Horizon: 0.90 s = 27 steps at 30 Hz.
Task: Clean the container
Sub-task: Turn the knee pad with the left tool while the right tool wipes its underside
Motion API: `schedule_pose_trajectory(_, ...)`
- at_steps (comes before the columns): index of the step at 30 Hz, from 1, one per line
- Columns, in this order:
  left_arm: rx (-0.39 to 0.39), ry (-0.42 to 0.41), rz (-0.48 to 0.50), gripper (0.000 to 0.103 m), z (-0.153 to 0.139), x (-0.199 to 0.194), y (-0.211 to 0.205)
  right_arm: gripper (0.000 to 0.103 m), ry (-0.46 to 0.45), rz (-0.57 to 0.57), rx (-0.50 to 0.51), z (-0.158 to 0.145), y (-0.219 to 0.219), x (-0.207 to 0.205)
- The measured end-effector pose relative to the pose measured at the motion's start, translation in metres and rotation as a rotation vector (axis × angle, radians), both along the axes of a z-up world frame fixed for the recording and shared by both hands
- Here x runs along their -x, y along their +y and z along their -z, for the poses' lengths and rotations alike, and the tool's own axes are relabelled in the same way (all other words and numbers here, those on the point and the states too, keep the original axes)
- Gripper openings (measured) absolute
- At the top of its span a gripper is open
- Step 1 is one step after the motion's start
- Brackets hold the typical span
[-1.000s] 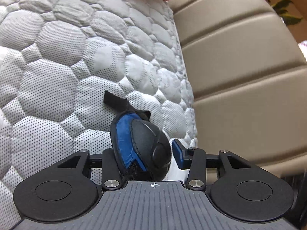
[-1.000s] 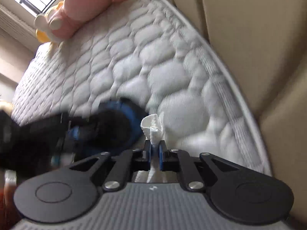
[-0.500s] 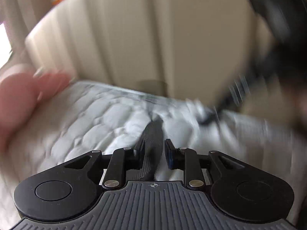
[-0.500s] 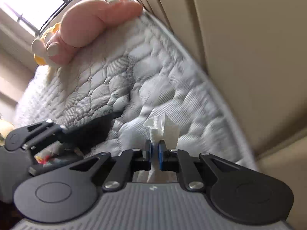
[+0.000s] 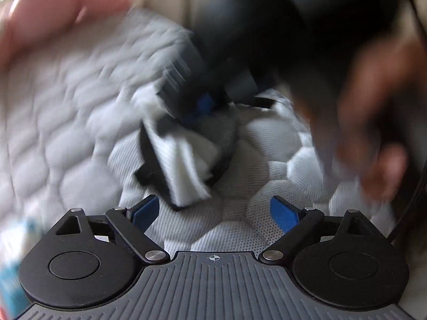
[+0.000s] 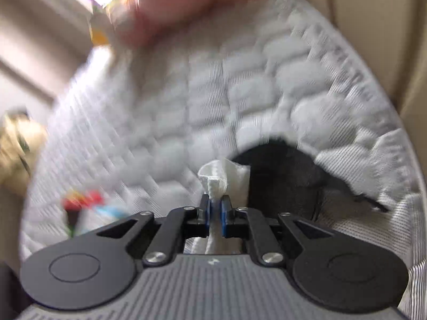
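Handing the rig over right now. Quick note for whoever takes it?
Left tool: open, its jaws have just been opening, nothing between them.
Right tool: shut on a crumpled white tissue.
The black soft case lies on the grey quilted mattress, held by neither tool. The tissue is at the case, but blur hides whether they touch.
Done: tissue gripped. How clean the case is cannot be told.
Left: probably wiping the case.

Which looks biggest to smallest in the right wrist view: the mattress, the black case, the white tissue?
1. Mattress, fills most of the frame.
2. Black case.
3. White tissue, clamped in the right gripper; closest to the camera, so it looks enlarged.
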<state>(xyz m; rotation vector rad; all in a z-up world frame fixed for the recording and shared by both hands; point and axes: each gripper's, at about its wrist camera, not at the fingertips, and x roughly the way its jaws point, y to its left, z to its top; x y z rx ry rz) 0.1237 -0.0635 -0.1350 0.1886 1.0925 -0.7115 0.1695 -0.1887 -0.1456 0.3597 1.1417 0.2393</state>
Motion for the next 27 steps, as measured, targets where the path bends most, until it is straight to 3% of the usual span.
schedule_pose_trajectory(2, 0.046, 0.059, -0.069, 0.095, 0.002, -0.013, 0.015, 0.009, -0.017, -0.014, 0.064, -0.001, -0.001, 0.009)
schedule_pose_trajectory(8, 0.169, 0.074, -0.188, 0.095, 0.010, -0.039, 0.033, 0.009, -0.005, 0.038, 0.228, -0.007, -0.036, 0.026)
schedule_pose_trajectory(11, 0.212, 0.073, -0.213, 0.096, 0.013, -0.059, 0.025, 0.009, -0.028, 0.101, 0.197, -0.013, -0.057, 0.021)
schedule_pose_trajectory(16, 0.178, 0.087, -0.149, 0.094, 0.035, -0.087, -0.012, 0.009, -0.056, 0.162, 0.138, -0.019, -0.069, 0.005)
schedule_pose_trajectory(19, 0.189, 0.134, -0.169, 0.056, 0.041, -0.087, -0.015, 0.009, -0.047, 0.164, 0.128, -0.018, -0.071, 0.007)
schedule_pose_trajectory(23, 0.226, 0.201, -0.206, 0.055, 0.040, -0.073, 0.007, 0.011, -0.035, 0.179, 0.065, -0.023, -0.073, 0.021)
schedule_pose_trajectory(27, 0.184, 0.200, -0.204, 0.055, 0.033, -0.053, 0.031, 0.011, -0.045, 0.199, -0.035, -0.032, -0.065, 0.027)
